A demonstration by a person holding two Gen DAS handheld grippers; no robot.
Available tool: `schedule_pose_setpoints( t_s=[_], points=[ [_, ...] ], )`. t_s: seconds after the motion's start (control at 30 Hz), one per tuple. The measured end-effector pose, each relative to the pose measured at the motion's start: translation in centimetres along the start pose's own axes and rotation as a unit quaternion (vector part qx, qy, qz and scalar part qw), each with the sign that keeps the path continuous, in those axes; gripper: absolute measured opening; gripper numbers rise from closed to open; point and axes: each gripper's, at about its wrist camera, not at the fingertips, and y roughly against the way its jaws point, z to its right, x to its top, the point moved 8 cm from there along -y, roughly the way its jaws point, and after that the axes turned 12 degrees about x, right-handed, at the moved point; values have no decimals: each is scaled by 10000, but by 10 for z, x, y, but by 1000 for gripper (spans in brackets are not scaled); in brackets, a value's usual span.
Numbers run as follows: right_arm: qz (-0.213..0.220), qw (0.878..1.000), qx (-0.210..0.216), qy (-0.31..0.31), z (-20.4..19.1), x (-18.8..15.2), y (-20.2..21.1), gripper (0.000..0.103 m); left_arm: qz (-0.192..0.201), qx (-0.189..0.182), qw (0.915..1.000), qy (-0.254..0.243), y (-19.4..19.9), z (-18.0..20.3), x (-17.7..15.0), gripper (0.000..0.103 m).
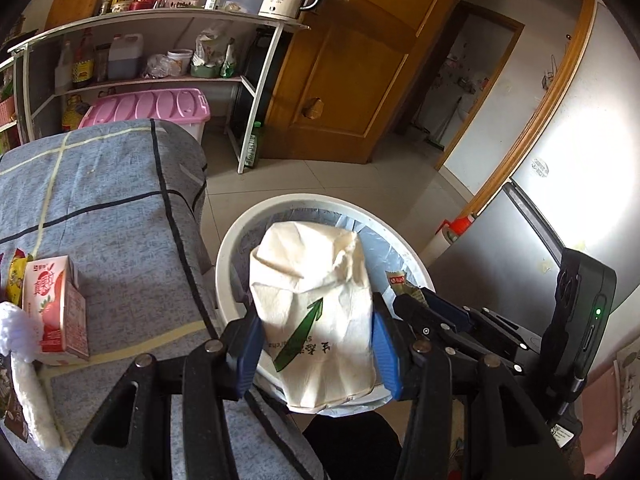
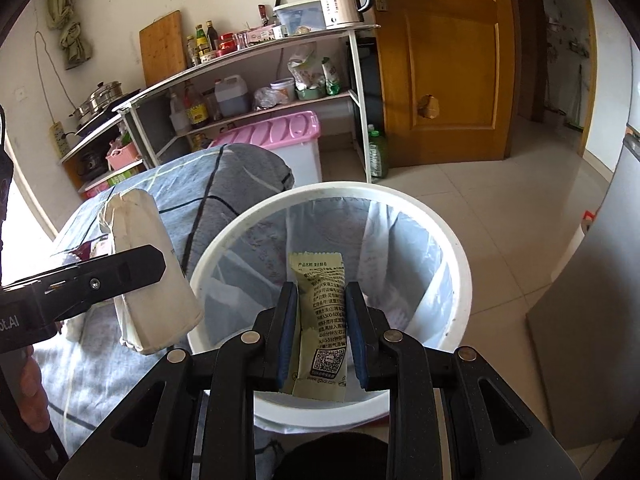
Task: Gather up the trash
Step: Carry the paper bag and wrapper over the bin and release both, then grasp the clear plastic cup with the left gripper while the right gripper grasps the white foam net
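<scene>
My left gripper (image 1: pixel 314 320) is shut on a crumpled white paper bag (image 1: pixel 312 280) with a green arrow, held over the white trash bin (image 1: pixel 228 256). The bag also shows in the right wrist view (image 2: pixel 148 248), beside the bin's left rim. My right gripper (image 2: pixel 322 304) is shut on a pale green sachet wrapper (image 2: pixel 322 320), held above the lined bin (image 2: pixel 460 280). The right gripper (image 1: pixel 432 312) with the wrapper tip shows in the left wrist view. A pink milk carton (image 1: pixel 56 308) stands on the grey cloth-covered table (image 1: pixel 120 220).
Other wrappers (image 1: pixel 16 276) lie at the table's left edge. A pink-lidded storage box (image 1: pixel 152 108) and a white shelf rack (image 1: pixel 248 80) with bottles stand behind the table. A wooden door (image 1: pixel 352 60) is beyond; a grey fridge (image 1: pixel 500 260) stands at the right.
</scene>
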Motion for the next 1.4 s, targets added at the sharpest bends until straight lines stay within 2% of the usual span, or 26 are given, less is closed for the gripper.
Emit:
schedule_pose_setpoints(
  t_s=[0.07, 0.37, 0.47, 0.57, 0.73, 1.0, 1.1, 1.4],
  points=[
    [-38, 10000, -71, -50, 10, -1, -4, 26, -11, 118, 9999, -94, -8, 7, 0, 51],
    [-271, 9993, -251, -12, 32, 1, -25, 29, -274, 109, 9996, -42, -38, 18, 2, 53],
    [-292, 9992, -269, -19, 35, -1, -27, 32, -295, 100, 9995, 29, -39, 16, 1, 57],
    [-302, 9993, -234, -52, 34, -4, -26, 41, -287, 158, 9995, 20, -38, 13, 1, 61],
    [-205, 9995, -193, -109, 29, -5, -18, 43, -118, 227, 9996, 108, -21, 1, 0, 62],
    [37, 10000, 62, 37, -5, 0, -5, 43, 262, 363, 9983, 365, 20, -35, -4, 63],
    [103, 9995, 276, 74, -23, 2, -2, 43, 381, 530, 9966, 509, 34, -54, -8, 65],
    [62, 9963, 756, 415, -84, -3, -10, 43, 484, 921, 9894, 1009, 70, -122, -30, 66]
  ],
)
